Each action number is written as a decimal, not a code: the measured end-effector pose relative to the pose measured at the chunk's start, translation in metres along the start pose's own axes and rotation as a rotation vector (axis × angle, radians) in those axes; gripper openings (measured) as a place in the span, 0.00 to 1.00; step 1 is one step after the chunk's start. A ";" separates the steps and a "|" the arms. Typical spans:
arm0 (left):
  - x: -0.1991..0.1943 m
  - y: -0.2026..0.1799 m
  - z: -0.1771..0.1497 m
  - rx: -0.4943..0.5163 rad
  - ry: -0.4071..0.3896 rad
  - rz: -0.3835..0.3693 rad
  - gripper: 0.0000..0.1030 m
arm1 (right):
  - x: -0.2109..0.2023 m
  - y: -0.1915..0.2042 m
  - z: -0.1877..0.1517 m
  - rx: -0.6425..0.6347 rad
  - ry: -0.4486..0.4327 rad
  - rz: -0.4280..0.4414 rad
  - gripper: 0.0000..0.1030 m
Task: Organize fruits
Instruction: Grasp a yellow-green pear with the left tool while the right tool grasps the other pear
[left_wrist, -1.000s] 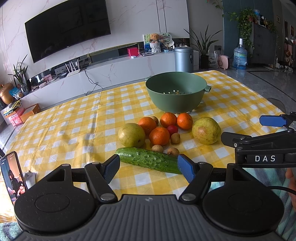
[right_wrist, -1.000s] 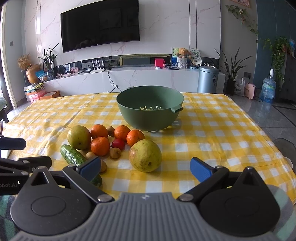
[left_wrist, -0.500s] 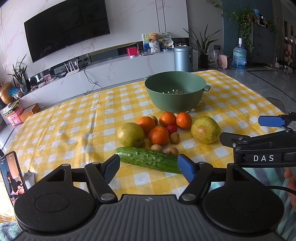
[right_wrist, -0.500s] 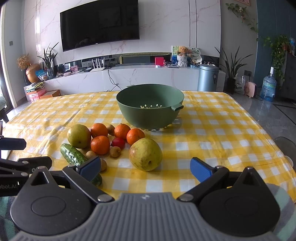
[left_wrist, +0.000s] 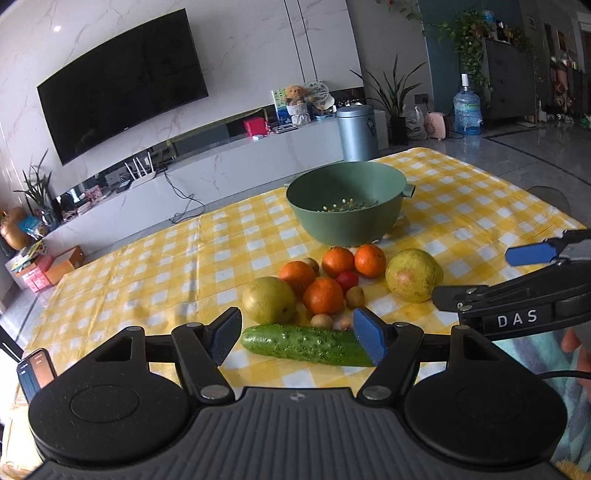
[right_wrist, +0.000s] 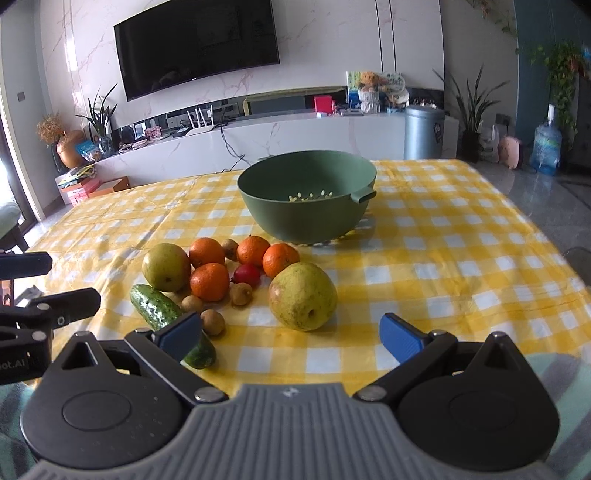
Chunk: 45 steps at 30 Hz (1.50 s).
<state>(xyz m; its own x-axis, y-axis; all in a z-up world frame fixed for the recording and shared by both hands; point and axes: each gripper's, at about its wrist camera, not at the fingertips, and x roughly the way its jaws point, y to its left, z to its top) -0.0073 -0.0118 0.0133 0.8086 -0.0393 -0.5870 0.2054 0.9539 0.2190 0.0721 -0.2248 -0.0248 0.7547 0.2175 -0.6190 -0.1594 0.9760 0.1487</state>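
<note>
Both claws gape, holding nothing — left gripper (left_wrist: 297, 334) frames the cucumber (left_wrist: 306, 344); right gripper (right_wrist: 291, 334) faces the pear (right_wrist: 302, 295); a nudge could roll the round fruit away.

Both tongs tilt downward, side by side: left tongs (left_wrist: 297, 334) have just narrowed slightly, empty; right tongs (right_wrist: 291, 334) gape, empty.

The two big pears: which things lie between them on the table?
Between the left pear and the right pear lie four oranges, one small red fruit and small brown fruits; the right wrist view shows it.
</note>
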 end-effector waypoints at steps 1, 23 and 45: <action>0.001 0.001 0.002 -0.006 0.005 -0.004 0.79 | 0.002 -0.002 0.001 0.011 0.010 0.002 0.96; 0.096 0.056 0.031 -0.201 0.171 -0.029 0.75 | 0.086 -0.017 0.045 0.106 0.190 0.007 0.84; 0.153 0.067 0.012 -0.399 0.213 -0.068 0.82 | 0.118 -0.027 0.036 0.217 0.250 0.006 0.68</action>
<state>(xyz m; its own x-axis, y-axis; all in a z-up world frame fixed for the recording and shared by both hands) 0.1364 0.0422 -0.0523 0.6607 -0.0837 -0.7460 -0.0080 0.9929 -0.1184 0.1887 -0.2261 -0.0744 0.5704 0.2458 -0.7837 -0.0038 0.9550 0.2967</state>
